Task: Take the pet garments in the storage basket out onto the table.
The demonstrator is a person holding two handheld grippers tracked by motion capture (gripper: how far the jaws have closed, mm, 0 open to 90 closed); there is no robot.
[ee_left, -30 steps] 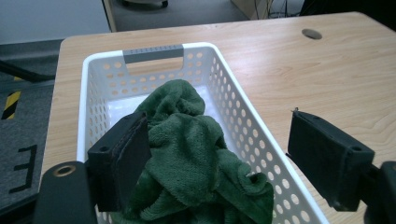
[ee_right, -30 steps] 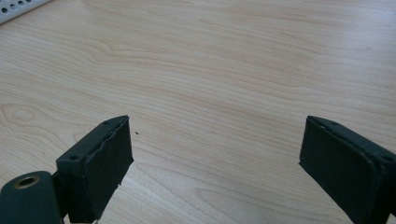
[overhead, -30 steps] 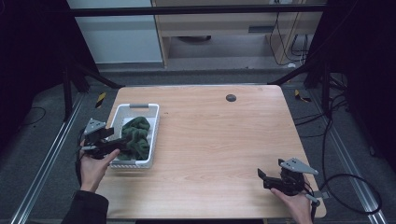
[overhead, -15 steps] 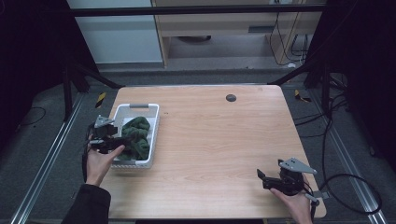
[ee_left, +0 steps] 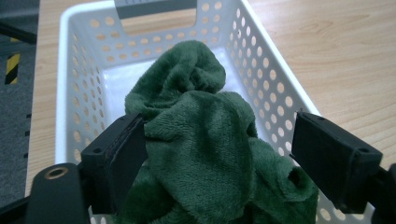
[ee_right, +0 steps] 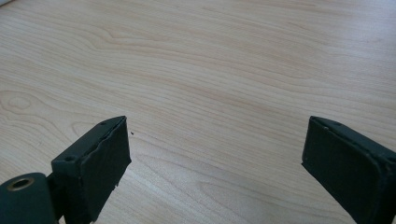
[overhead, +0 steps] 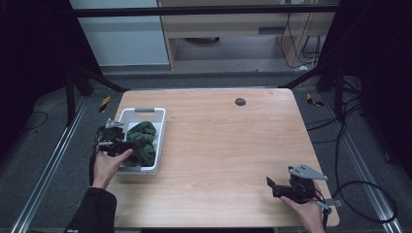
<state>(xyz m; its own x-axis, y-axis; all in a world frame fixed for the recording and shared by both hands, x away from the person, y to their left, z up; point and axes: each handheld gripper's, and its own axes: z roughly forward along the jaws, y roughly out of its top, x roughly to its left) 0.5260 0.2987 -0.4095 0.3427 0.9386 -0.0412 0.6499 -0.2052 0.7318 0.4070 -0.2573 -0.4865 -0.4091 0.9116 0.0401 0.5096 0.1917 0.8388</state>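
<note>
A crumpled green plush cloth (overhead: 142,141) (ee_left: 205,154) lies in a white perforated basket (overhead: 160,133) (ee_left: 79,93) at the table's left side. My left gripper (overhead: 130,145) (ee_left: 219,158) is over the basket, open, with its jaws wide on either side of the cloth's near hump. The left jaw touches the cloth; the right jaw stands apart from it. My right gripper (overhead: 272,187) (ee_right: 215,158) rests low at the table's front right, open, with bare wood between its jaws.
The wooden table (overhead: 233,145) has a small dark round cap (overhead: 240,101) near its far edge. The basket has a grey handle (overhead: 144,110) (ee_left: 154,7) at its far end. Dark frame posts and cables surround the table.
My left gripper has moved forward and to the right, from the basket's left rim to above the cloth inside it. The right gripper has stayed still.
</note>
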